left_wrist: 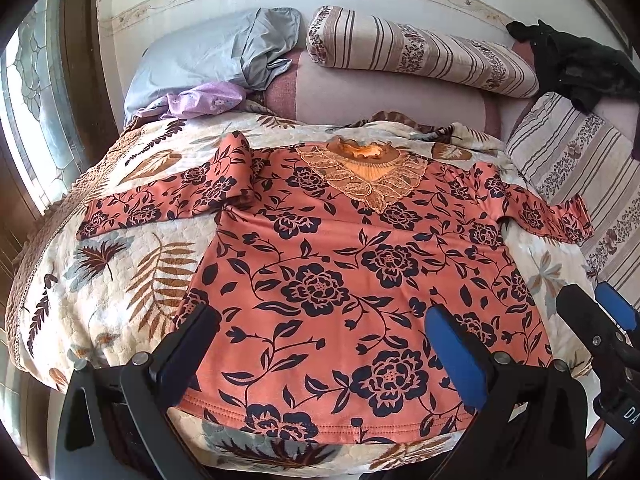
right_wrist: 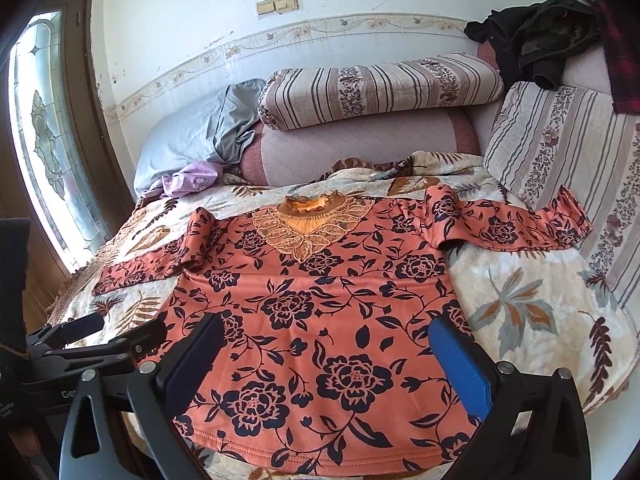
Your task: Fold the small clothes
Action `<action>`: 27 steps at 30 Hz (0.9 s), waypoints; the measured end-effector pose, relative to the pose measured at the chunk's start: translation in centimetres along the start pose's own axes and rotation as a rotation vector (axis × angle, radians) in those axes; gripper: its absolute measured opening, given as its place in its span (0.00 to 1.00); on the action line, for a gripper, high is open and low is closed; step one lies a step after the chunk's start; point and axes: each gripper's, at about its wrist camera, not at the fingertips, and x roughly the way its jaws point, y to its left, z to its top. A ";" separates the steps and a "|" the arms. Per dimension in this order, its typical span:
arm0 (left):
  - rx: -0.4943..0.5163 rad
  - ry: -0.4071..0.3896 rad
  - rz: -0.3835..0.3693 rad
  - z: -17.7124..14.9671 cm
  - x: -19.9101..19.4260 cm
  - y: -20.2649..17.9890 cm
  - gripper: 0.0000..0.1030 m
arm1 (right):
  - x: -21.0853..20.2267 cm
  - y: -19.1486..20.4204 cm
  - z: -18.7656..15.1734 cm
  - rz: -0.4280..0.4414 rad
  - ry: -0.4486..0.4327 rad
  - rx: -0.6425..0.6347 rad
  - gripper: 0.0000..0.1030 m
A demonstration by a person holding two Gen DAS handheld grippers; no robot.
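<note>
An orange long-sleeved top [left_wrist: 320, 264] [right_wrist: 320, 312] with dark flower print and a lace collar lies flat, front up, on a leaf-patterned blanket [left_wrist: 120, 280] [right_wrist: 520, 312]. Both sleeves stretch out sideways, and the hem faces me. My left gripper [left_wrist: 320, 320] hovers open over the lower left part of the top, its fingers wide apart with nothing between them. My right gripper [right_wrist: 328, 332] hovers open over the lower right part, also holding nothing. Each gripper shows at the edge of the other's view: the right one [left_wrist: 596, 300] and the left one [right_wrist: 116, 330].
Striped bolsters [left_wrist: 420, 48] [right_wrist: 380, 88] and a striped cushion [right_wrist: 560, 152] line the back and right. A grey-blue pillow [left_wrist: 208, 56] and a lilac cloth [left_wrist: 200, 98] lie at back left, dark clothes [right_wrist: 536, 44] at back right. A glass door [right_wrist: 44, 140] stands to the left.
</note>
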 end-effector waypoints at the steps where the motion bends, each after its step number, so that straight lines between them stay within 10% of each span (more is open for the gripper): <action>1: 0.001 0.001 0.000 0.0 0.0 0.0 1.00 | 0.0 0.0 0.0 -0.002 0.003 0.002 1.00; 27: -0.002 0.010 -0.003 -0.4 0.6 0.2 1.00 | 0.8 0.1 -0.4 0.004 0.017 -0.003 1.00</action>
